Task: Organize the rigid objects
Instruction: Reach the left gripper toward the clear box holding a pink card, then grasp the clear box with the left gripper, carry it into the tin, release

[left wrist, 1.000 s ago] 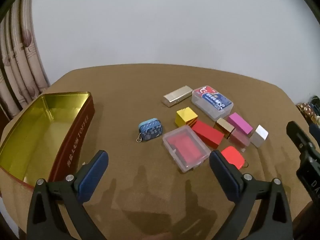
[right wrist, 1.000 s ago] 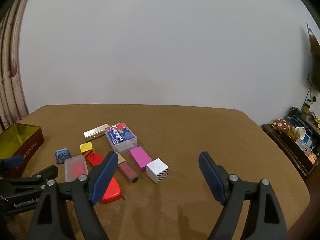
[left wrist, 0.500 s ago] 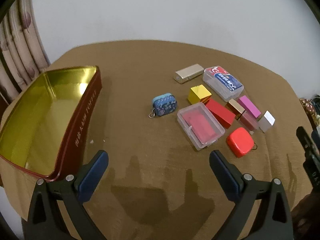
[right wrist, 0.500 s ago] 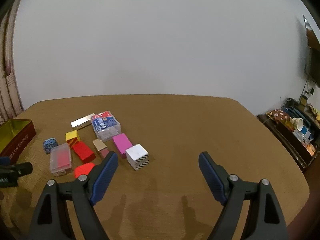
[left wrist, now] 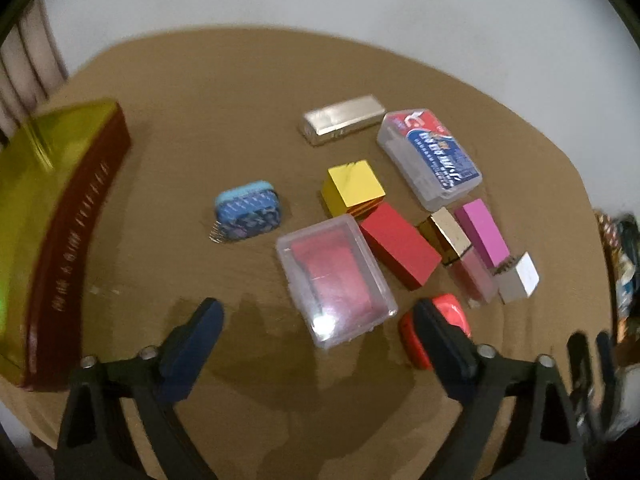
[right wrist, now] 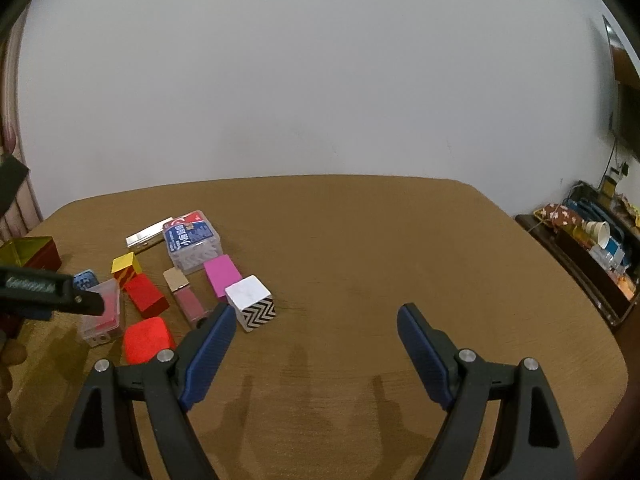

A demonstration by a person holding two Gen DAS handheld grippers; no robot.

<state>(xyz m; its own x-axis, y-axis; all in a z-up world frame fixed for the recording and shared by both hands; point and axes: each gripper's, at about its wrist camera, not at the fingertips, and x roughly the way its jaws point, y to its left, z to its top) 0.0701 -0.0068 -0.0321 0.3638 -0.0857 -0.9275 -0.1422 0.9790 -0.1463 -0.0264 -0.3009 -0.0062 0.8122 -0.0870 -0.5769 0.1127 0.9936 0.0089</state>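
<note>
Zigzag cube (right wrist: 251,303) pattern visible only from right wrist; left tool (left wrist: 318,318), right tool (right wrist: 312,330) both spread, empty

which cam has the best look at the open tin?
Left wrist. The tin fills the left edge there: gold interior, dark red side wall with lettering, though blurred. The right wrist view catches only a small far corner of it at the left edge, beyond the left gripper.

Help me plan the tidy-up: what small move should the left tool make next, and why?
Probably ease the left tool down over the clear plastic case: it is open and empty, the case lies nearest between its fingers, and the tin sits empty nearby.
</note>
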